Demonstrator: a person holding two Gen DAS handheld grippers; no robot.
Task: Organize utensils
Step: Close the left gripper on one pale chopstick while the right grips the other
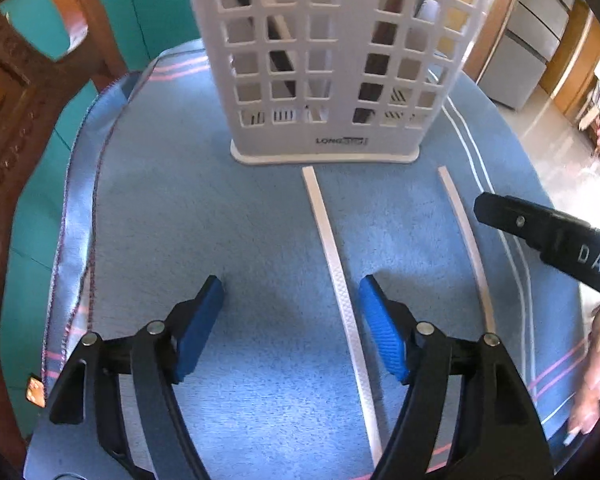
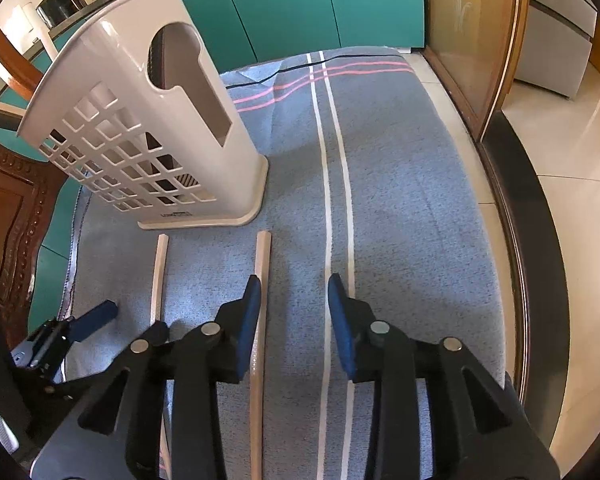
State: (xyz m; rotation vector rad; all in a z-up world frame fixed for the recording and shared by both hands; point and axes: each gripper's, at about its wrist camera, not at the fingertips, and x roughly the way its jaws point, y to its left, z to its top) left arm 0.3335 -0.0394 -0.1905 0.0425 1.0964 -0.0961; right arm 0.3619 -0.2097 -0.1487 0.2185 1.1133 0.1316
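Blue towel (image 1: 228, 216): striped in white and pink, spread over the work surface; carries every item below.

White lattice utensil holder (image 1: 324, 60): plastic, upright on its flat base at the far part of the towel; dark and pale utensil handles show through the grid openings. In the right wrist view its side wall (image 2: 204, 92) has a keyhole-shaped cutout.

Left gripper (image 1: 292, 320): black frame, blue ribbed pads, fingers spread apart with nothing between them, low over the towel.

Right gripper (image 2: 294, 320): same build, fingers likewise parted and empty.

Left chopstick (image 1: 336, 264): pale, flat on the towel, far tip just short of the holder's base, running back past the inner side of the left gripper's right-hand pad.

Right chopstick (image 2: 260, 320): pale, roughly parallel to the first and apart from it, passing just beside the right gripper's left-hand pad.
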